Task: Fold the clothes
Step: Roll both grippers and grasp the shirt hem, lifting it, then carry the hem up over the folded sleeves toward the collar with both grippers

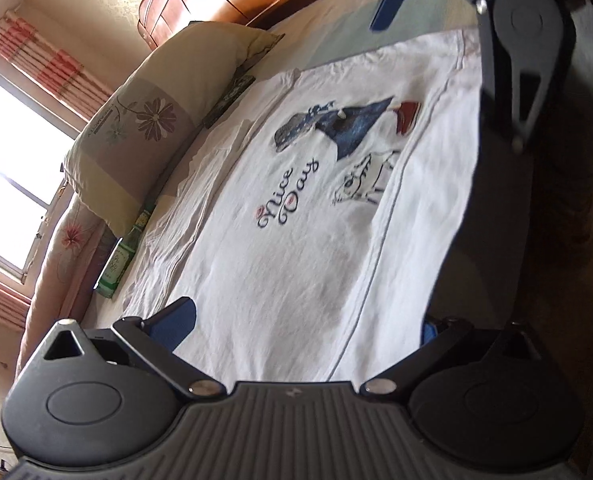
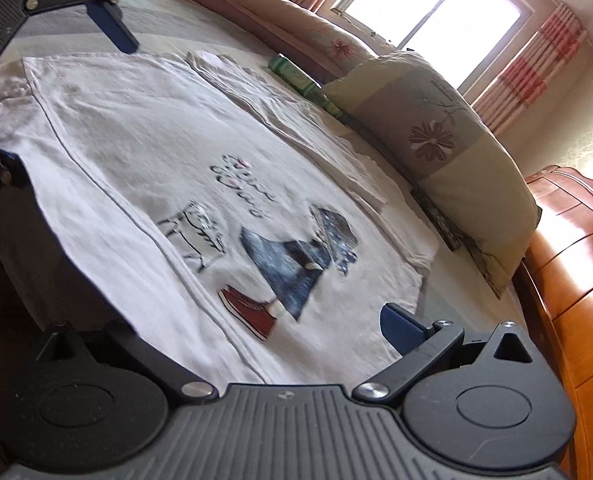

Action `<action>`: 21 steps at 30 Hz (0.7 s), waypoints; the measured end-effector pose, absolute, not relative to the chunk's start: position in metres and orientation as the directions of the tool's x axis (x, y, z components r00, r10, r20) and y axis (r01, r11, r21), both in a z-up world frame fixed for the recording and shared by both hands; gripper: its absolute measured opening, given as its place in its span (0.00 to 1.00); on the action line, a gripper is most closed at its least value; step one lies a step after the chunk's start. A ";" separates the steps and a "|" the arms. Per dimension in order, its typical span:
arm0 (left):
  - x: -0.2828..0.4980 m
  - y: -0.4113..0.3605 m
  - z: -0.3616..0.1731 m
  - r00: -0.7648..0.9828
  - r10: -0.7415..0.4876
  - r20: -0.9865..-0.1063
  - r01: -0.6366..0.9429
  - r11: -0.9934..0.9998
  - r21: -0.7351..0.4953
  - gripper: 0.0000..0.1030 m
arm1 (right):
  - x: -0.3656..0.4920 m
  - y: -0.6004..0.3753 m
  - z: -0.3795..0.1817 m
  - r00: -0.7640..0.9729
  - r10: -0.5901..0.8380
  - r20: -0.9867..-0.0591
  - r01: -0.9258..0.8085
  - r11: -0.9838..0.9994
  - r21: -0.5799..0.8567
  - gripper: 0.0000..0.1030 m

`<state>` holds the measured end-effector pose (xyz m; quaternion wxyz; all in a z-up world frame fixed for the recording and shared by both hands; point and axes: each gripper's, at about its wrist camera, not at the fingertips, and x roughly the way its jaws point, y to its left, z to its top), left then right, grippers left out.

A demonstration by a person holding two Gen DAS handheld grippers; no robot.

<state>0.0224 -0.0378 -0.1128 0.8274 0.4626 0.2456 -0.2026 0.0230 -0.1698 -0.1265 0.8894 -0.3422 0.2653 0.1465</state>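
A white T-shirt point(image 1: 304, 216) with a "Nice Day" print lies flat on the bed, print side up. In the left wrist view my left gripper point(image 1: 302, 326) stands open at the shirt's near end. Its left fingertip point(image 1: 176, 322) rests on the cloth and its right one is tucked under the shirt's edge. My right gripper point(image 2: 228, 332) is open too, at the opposite end of the T-shirt point(image 2: 176, 168). Its right fingertip point(image 2: 402, 330) shows and the left one is hidden below the cloth. Each view shows the other gripper's blue finger point(image 1: 390, 0) point(image 2: 114, 28) at the far end.
Wrinkled white cloth point(image 1: 200, 208) lies along the shirt's far side. Beyond it sit a flowered pillow point(image 1: 144, 128), a green packet point(image 1: 120, 256) and a dark flat item point(image 1: 228, 100). A wooden headboard point(image 2: 576, 240) and a bright window point(image 2: 436, 4) stand behind. The shirt's near side overhangs the bed edge.
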 end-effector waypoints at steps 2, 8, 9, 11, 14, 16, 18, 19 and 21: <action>0.021 -0.030 -0.115 0.810 -0.090 -0.579 0.542 0.491 0.682 1.00 | 0.022 -0.179 -0.128 0.821 0.052 -0.568 -0.423 0.723 -0.545 1.00; 0.016 -0.034 -0.124 0.870 -0.049 -0.491 0.465 0.417 0.781 1.00 | 0.018 -0.170 -0.128 0.836 0.058 -0.545 -0.418 0.710 -0.566 1.00; 0.014 -0.038 -0.125 0.873 -0.064 -0.483 0.464 0.410 0.785 1.00 | 0.017 -0.163 -0.128 0.837 0.075 -0.542 -0.429 0.704 -0.565 1.00; 0.013 -0.046 -0.128 0.881 -0.084 -0.465 0.457 0.403 0.793 1.00 | 0.017 -0.150 -0.130 0.841 0.096 -0.532 -0.441 0.689 -0.575 1.00; 0.014 -0.050 -0.134 0.897 -0.079 -0.435 0.431 0.368 0.824 1.00 | 0.017 -0.135 -0.134 0.864 0.091 -0.495 -0.425 0.660 -0.619 1.00; 0.016 -0.044 -0.135 0.904 -0.060 -0.424 0.416 0.355 0.837 1.00 | 0.018 -0.138 -0.134 0.871 0.069 -0.487 -0.406 0.660 -0.632 1.00; 0.018 -0.032 -0.136 0.912 -0.026 -0.410 0.392 0.357 0.848 1.00 | 0.019 -0.141 -0.135 0.877 0.048 -0.479 -0.387 0.660 -0.644 1.00; 0.019 -0.026 -0.136 0.915 -0.005 -0.402 0.377 0.359 0.854 1.00 | 0.019 -0.143 -0.135 0.879 0.038 -0.475 -0.378 0.661 -0.648 1.00; 0.020 -0.020 -0.140 0.922 0.041 -0.384 0.347 0.348 0.871 1.00 | 0.018 -0.146 -0.135 0.882 0.029 -0.470 -0.367 0.668 -0.647 1.00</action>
